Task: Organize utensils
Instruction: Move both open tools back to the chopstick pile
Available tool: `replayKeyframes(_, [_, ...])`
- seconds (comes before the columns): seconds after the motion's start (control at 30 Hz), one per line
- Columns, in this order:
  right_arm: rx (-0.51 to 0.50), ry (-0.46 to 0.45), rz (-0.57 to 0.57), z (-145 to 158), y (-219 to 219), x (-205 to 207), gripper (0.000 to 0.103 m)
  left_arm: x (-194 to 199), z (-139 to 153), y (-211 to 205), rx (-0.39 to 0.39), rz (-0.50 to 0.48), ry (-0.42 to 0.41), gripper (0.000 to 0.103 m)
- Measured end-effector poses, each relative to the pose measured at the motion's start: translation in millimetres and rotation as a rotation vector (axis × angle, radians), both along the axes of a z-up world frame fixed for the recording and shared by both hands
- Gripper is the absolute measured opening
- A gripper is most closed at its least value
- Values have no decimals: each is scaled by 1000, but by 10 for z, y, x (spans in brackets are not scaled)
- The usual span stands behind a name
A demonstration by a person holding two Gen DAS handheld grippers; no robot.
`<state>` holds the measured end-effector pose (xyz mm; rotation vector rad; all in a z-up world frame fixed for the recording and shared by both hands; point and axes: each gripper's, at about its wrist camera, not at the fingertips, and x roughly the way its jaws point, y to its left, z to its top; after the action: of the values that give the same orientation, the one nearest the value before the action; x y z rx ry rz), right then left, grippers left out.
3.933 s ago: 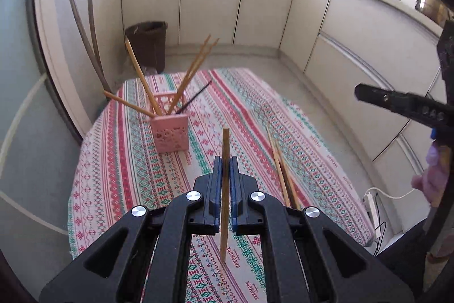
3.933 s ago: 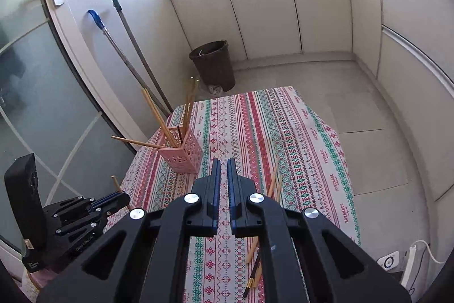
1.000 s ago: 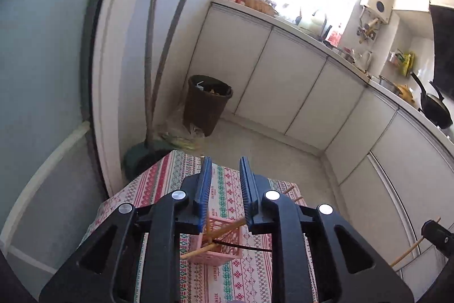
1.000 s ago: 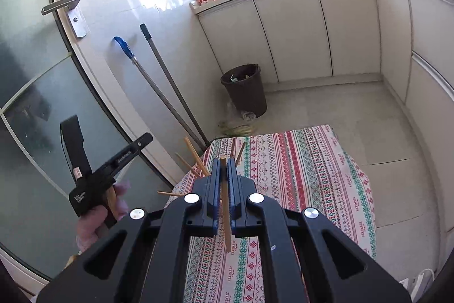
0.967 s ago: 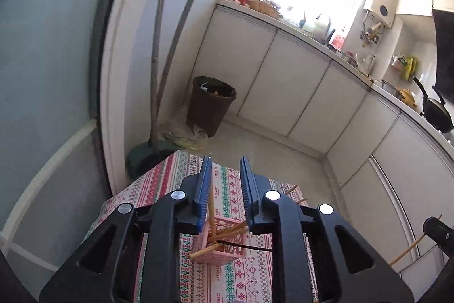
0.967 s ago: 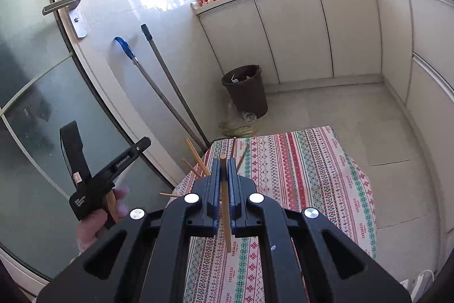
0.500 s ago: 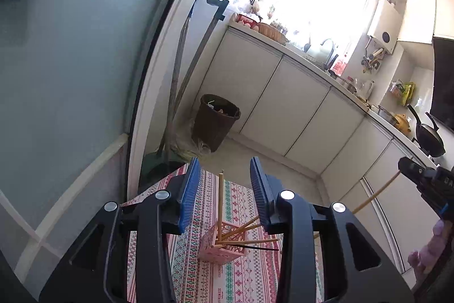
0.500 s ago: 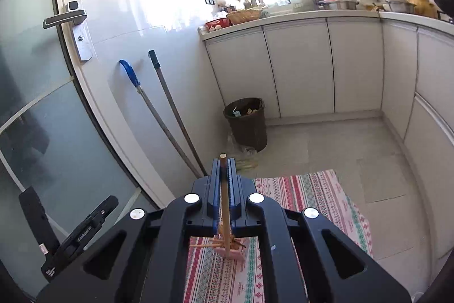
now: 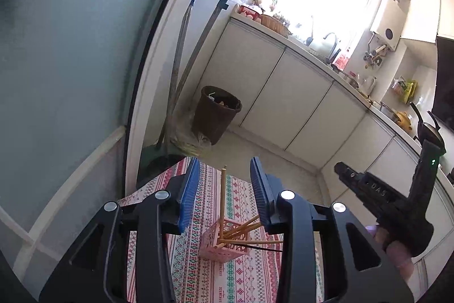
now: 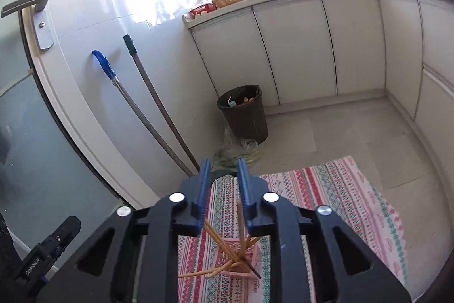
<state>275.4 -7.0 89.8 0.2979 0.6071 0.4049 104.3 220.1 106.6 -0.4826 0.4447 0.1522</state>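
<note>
Both tongs (image 9: 224, 189) (image 10: 222, 189) parted above pink basket (image 10: 241, 260) of chopsticks (image 10: 224, 244).

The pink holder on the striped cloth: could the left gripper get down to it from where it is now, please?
Probably yes. The left gripper hangs open above the pink holder with only air between; the upright chopstick and the slanted ones would crowd a grasp of the rim.

Pink holder (image 10: 244, 260): base hidden behind right tongs (image 10: 224, 198). Table (image 9: 241, 280): near edge cut off below left tongs (image 9: 224, 192). Counter clutter: too small to identify.
</note>
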Motion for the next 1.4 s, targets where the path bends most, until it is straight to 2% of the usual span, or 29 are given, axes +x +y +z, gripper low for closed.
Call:
replayKeyframes(0.13, [-24,8,-9,-81,-53,-92,28,-20,46,-146,50,-12,-1,38])
replayKeyframes(0.2, [-55,-4,-25,-70,-93,-200,34,-24,49,-266,75,-28,2,42])
replayKeyframes(0.27, [-86,-24,-49,-65,-163,-335,50,-42,39,-424,106,-51,9,47])
replayKeyframes(0.37, [-153,-39,-103,-136,-315,-549,62,-92,-4,-705,179,-75,18,58])
replayKeyframes(0.4, [-177,-36,-120,-186,-386,-625,65,-114,-28,-798,198,-81,19,65])
replayKeyframes(0.47, [-214,-17,-155,-295,-528,-736,77,-165,-94,-994,223,-105,24,74])
replayKeyframes(0.63, [-253,81,-278,-689,-1079,-963,96,-202,-406,-1422,275,-168,80,96])
replayKeyframes(0.8, [-273,249,-354,-1236,-1674,-1040,96,-47,-811,-1812,317,-268,208,96])
replayKeyframes(0.9, [-222,365,-382,-1482,-2005,-1011,96,50,-1014,-2008,339,-310,257,96])
replayKeyframes(1.07, [-246,401,-435,-1621,-2276,-1032,96,227,-1289,-2281,371,-351,318,96])
replayKeyframes(1.27, [-242,458,-416,-1783,-2382,-1017,96,547,-1714,-2518,344,-395,440,96])
replayKeyframes(1.4, [-257,477,-412,-1841,-2448,-1008,96,817,-2047,-2587,264,-454,561,96])
